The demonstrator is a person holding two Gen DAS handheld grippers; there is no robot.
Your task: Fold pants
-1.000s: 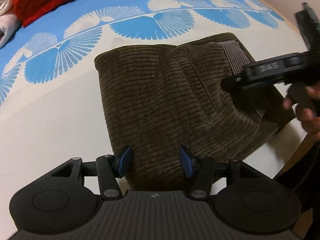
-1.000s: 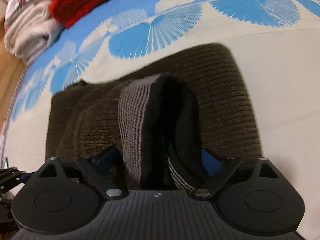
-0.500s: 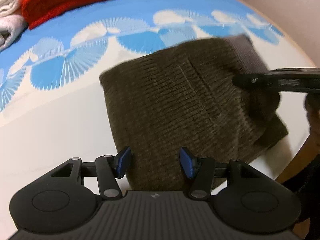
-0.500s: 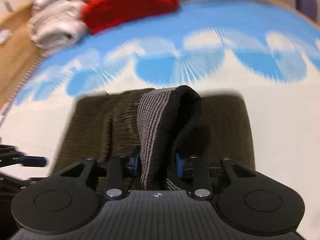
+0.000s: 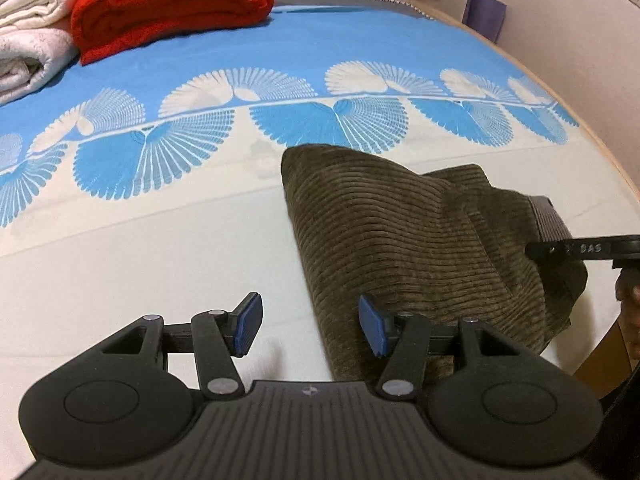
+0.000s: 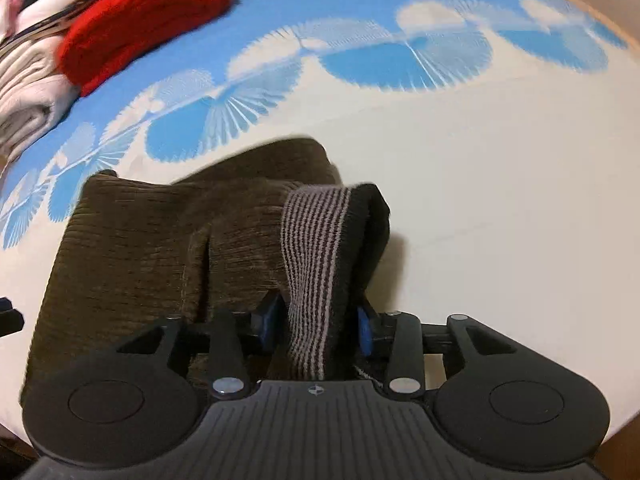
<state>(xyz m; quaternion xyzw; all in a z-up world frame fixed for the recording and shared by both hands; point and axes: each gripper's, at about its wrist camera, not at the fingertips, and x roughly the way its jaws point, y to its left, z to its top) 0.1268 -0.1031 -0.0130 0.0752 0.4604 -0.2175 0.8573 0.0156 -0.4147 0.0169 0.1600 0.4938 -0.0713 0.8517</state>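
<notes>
The folded brown corduroy pants [image 5: 416, 240] lie on the bed's white sheet, right of centre in the left wrist view. My left gripper [image 5: 310, 324] is open and empty, its right finger over the bundle's near left edge. My right gripper [image 6: 316, 322] is shut on the pants' striped grey waistband [image 6: 316, 256], which stands up between its blue pads. The pants [image 6: 160, 248] spread to the left in the right wrist view. The right gripper's finger [image 5: 580, 248] shows at the bundle's right end.
A blue and white patterned bedspread [image 5: 280, 64] covers the far half of the bed. A folded red blanket [image 5: 168, 4] and white towels [image 5: 28, 40] are stacked at the far left. The bed's wooden edge [image 5: 616, 168] runs along the right, by a wall.
The right gripper has closed on the waistband and pulled the bundle to the right. The left gripper, which straddled the bundle's near edge, is now left of it, mostly over bare sheet.
</notes>
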